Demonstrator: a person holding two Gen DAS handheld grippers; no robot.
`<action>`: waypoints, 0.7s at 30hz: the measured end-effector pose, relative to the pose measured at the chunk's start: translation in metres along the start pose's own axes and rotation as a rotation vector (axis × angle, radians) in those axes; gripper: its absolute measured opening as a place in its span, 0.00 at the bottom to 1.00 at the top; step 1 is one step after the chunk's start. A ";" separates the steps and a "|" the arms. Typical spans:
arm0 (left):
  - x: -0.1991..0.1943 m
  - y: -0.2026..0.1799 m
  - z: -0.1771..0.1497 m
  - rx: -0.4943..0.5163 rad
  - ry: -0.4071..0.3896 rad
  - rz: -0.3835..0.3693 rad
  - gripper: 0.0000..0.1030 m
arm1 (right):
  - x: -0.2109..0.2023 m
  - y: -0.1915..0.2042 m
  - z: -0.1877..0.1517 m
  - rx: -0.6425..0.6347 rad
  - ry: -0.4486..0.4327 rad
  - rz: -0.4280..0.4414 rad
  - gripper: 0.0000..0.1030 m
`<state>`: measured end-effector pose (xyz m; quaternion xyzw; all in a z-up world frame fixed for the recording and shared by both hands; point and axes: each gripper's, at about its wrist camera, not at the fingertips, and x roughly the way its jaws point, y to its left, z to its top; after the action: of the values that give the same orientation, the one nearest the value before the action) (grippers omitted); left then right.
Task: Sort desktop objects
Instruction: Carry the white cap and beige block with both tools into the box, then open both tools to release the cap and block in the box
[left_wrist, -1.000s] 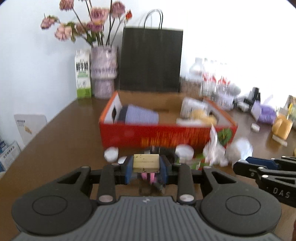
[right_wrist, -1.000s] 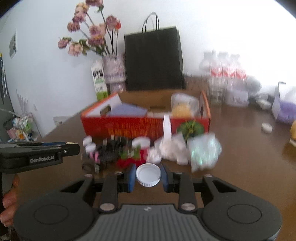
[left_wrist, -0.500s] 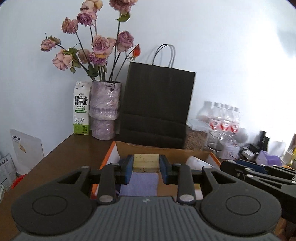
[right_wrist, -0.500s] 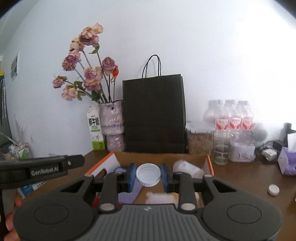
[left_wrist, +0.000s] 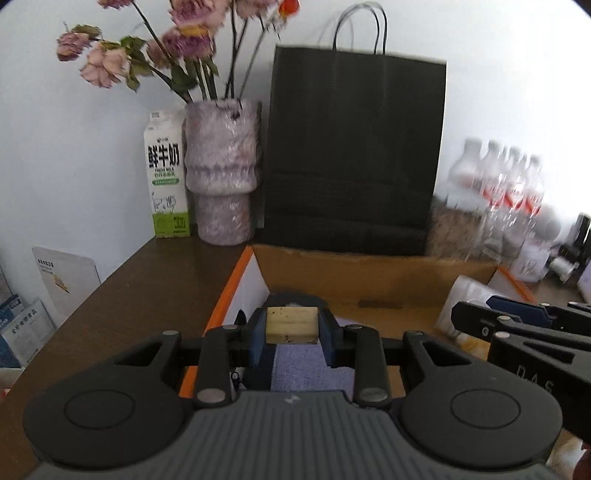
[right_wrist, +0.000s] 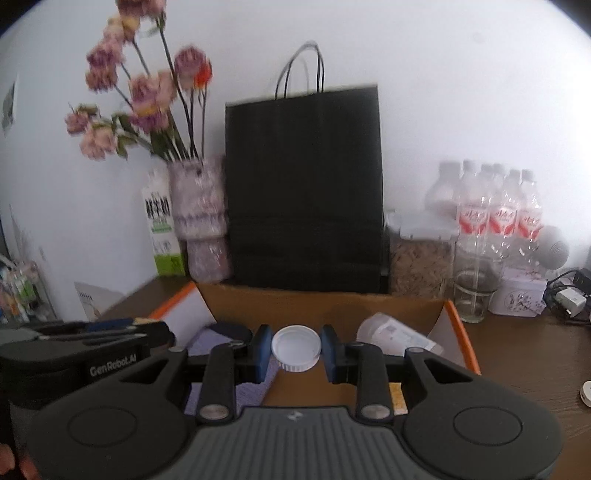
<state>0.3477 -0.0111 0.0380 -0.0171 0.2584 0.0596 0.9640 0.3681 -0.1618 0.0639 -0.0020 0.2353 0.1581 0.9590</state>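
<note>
A pale, speckled block, possibly an eraser, sits pinched in the left gripper above the cardboard box. The right gripper clamps a white ribbed bottle cap over the same box. Inside lie a purple cloth and a clear plastic bag. Behind stand a black paper bag, flower vase, milk carton and water bottles.

Behind the desk I see a black paper bag, flower vase, milk carton and water bottles.
</note>
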 end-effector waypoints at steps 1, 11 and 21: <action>0.006 -0.002 -0.003 0.014 0.012 0.009 0.30 | 0.005 0.000 -0.002 -0.004 0.018 0.000 0.27; 0.028 -0.015 -0.024 0.095 0.078 0.034 0.30 | 0.029 -0.002 -0.024 -0.026 0.132 0.007 0.26; 0.020 -0.015 -0.022 0.121 0.049 0.068 0.60 | 0.024 0.003 -0.025 -0.057 0.150 -0.020 0.56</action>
<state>0.3558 -0.0248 0.0088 0.0487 0.2853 0.0761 0.9542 0.3767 -0.1535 0.0312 -0.0436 0.3018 0.1548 0.9397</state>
